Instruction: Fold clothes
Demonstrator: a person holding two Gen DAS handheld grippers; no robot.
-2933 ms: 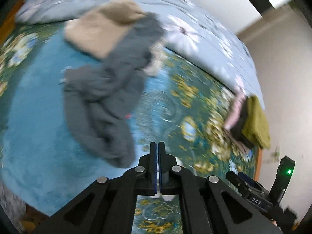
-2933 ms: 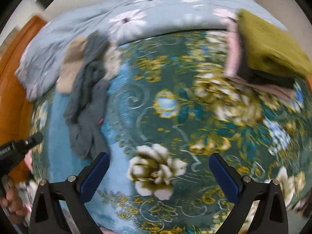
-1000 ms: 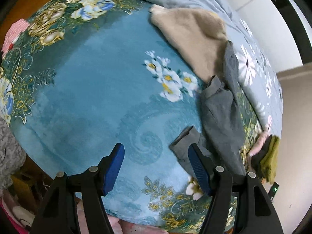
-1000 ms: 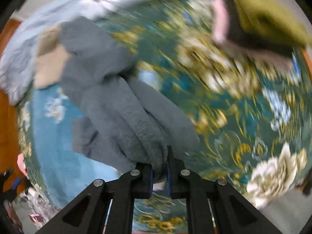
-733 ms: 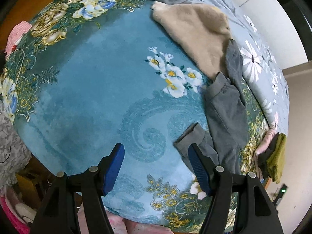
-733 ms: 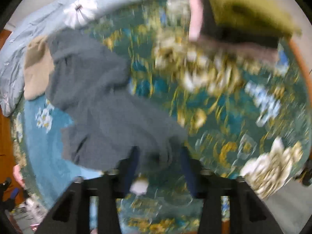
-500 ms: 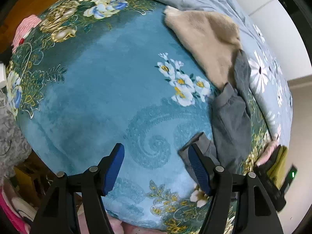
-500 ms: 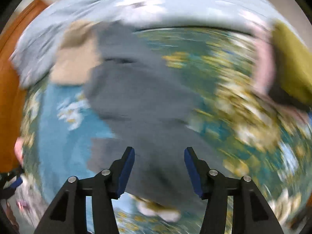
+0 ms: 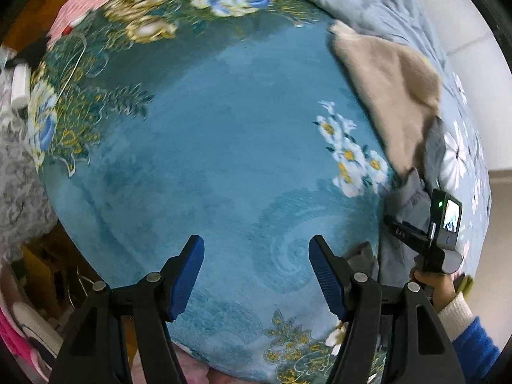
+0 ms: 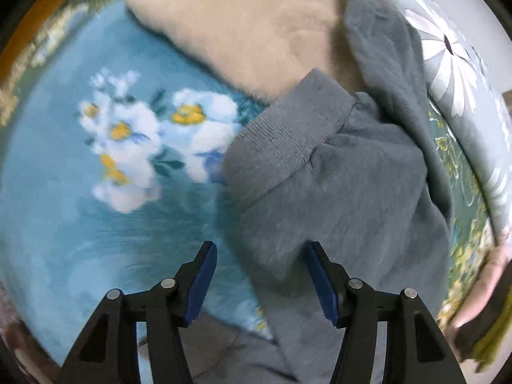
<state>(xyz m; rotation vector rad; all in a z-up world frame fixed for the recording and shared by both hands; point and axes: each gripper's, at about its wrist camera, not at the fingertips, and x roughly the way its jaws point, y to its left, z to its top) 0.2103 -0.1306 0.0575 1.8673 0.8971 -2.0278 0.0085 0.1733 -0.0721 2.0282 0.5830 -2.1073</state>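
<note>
The grey garment [image 10: 345,192] lies spread on the teal floral blanket [image 10: 64,198], filling the right wrist view from its centre out to 3 o'clock, with its ribbed cuff [image 10: 288,137] turned toward 10 o'clock. One fold of it runs up toward 1 o'clock and lies over the beige garment [image 10: 249,22], which sits at 12 o'clock. My right gripper [image 10: 260,280] points down at the grey cloth with its jaws standing apart; the cloth's lower edge lies between the blue pads [image 10: 323,284], but they do not press on it. At 4 o'clock in that view a stack of folded clothes [image 10: 480,313] shows at the edge, blurred.

In the left wrist view my left gripper [image 9: 256,275] is wide apart over bare teal blanket and grips nothing. The grey garment [image 9: 406,204] lies out at 3 o'clock there, with a corner of it just beside the right-hand pad. The beige garment [image 9: 393,96] is at 2 o'clock. My right hand [image 9: 435,288] shows at 4 o'clock, holding the other gripper's handle.
</note>
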